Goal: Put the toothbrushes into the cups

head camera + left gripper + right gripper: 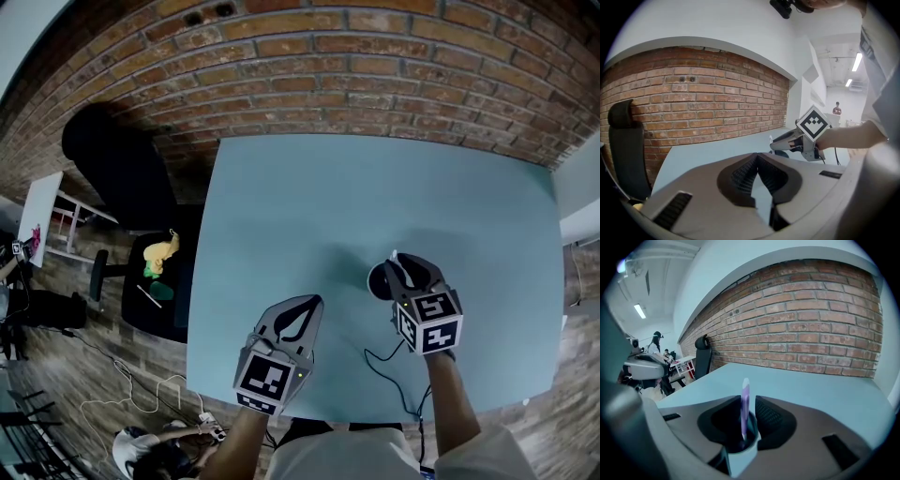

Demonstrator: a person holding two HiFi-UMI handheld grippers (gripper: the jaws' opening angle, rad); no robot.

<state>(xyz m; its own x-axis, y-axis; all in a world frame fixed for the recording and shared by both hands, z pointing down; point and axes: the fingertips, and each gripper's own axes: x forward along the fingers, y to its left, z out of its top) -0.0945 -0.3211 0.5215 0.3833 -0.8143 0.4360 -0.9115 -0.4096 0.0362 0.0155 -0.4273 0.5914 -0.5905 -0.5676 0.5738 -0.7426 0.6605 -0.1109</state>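
With my left gripper (758,161) jaws clenched empty and my right gripper (747,401) jaws released around the purple plastic toothbrush (745,404) standing in the dark round cup (378,281), I'm worrying a crooked withdrawal could snag it and topple the cup.

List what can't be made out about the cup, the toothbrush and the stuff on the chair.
Cup: in the head view it is mostly under the right hand-held gripper; in the right gripper view the jaws hide all but its rim.
Toothbrush: in the right gripper view its lower end is hidden inside the cup; in the head view only a tiny tip shows.
Yellow thing on the chair: in the head view it is too small to identify.
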